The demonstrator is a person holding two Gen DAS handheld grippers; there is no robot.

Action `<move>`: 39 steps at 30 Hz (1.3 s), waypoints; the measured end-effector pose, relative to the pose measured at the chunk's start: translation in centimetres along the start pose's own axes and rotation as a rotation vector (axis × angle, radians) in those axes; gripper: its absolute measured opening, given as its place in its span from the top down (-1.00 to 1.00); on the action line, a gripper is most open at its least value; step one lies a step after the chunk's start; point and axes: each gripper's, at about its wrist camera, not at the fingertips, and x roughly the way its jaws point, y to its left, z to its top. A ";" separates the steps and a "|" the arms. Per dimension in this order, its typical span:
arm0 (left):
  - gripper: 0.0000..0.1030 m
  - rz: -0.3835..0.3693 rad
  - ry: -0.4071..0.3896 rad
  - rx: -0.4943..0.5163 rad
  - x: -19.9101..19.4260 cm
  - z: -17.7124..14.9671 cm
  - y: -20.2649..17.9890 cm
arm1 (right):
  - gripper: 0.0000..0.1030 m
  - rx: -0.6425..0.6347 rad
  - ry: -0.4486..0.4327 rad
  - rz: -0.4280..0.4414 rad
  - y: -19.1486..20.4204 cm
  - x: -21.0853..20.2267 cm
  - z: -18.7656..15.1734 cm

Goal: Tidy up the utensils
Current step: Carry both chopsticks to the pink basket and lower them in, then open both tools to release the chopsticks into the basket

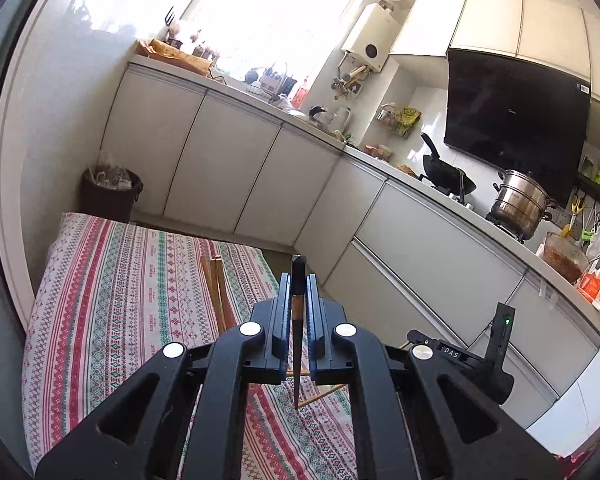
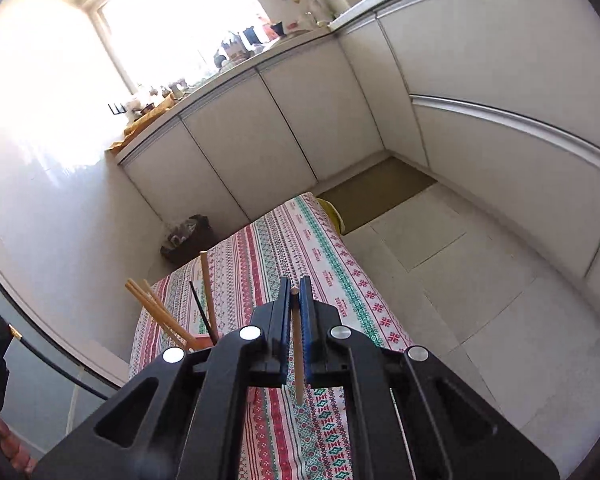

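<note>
Over tablecloth: 2 chopsticks gripped.

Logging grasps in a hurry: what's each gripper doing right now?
Left gripper: closed on a dark chopstick with a brown band.
Right gripper: closed on a light wooden chopstick.

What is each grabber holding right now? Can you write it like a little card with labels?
left gripper: shut on a dark chopstick, held upright between the pads
right gripper: shut on a light wooden chopstick, also upright
holder: only its rim shows; several chopsticks stand in it
table: covered by a striped patterned cloth
loose sticks: wooden chopsticks lie on the cloth in the left wrist view
</note>
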 end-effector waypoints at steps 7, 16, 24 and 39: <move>0.88 0.013 -0.025 -0.008 0.7 0.7 -0.6 | 0.91 -0.054 -0.048 0.029 2.5 -3.1 3.3; 0.88 0.045 -0.099 -0.017 0.0 2.5 -0.3 | 0.91 -0.131 -0.220 0.153 8.4 -7.8 10.1; 0.88 0.090 -0.101 -0.026 0.2 2.8 1.4 | 0.91 -0.223 -0.189 0.216 14.8 -3.8 10.2; 0.88 0.173 -0.030 0.023 4.8 2.4 2.6 | 0.28 -0.277 -0.033 0.244 15.7 3.2 5.3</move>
